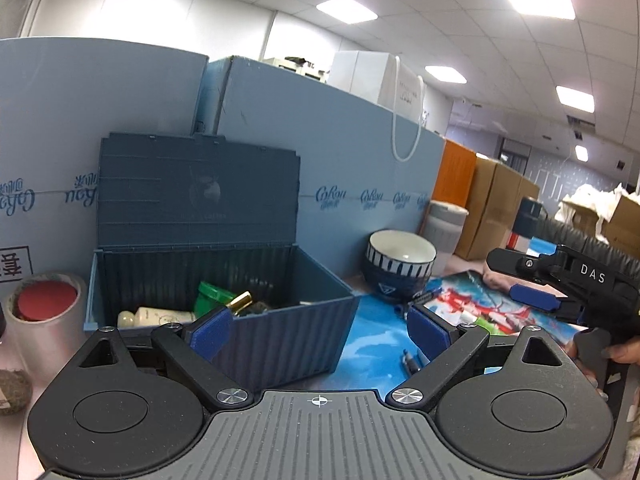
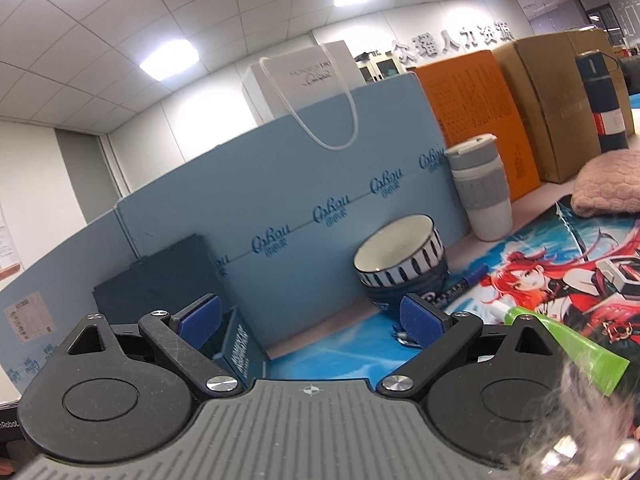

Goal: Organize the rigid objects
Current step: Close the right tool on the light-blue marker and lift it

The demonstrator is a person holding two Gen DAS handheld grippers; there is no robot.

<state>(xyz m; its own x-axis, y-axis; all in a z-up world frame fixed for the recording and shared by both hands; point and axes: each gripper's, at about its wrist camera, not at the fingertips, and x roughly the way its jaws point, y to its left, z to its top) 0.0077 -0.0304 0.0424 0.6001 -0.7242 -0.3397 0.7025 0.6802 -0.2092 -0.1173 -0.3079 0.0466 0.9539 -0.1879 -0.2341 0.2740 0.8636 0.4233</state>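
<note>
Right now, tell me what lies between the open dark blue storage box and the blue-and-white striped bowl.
In the left wrist view, only bare blue desk mat lies between the storage box and the bowl; small dark pens lie nearer the camera.

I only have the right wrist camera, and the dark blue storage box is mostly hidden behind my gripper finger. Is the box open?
Observer: Yes. In the left wrist view the storage box is open, with its lid standing upright at the back.
Operator: Anything already in it?
Observer: A green container, a gold-capped item and a cream bottle lying on its side.
Operator: What is on the box's far side from me?
Observer: A silver tape roll with a red centre stands just left of the box.
</note>
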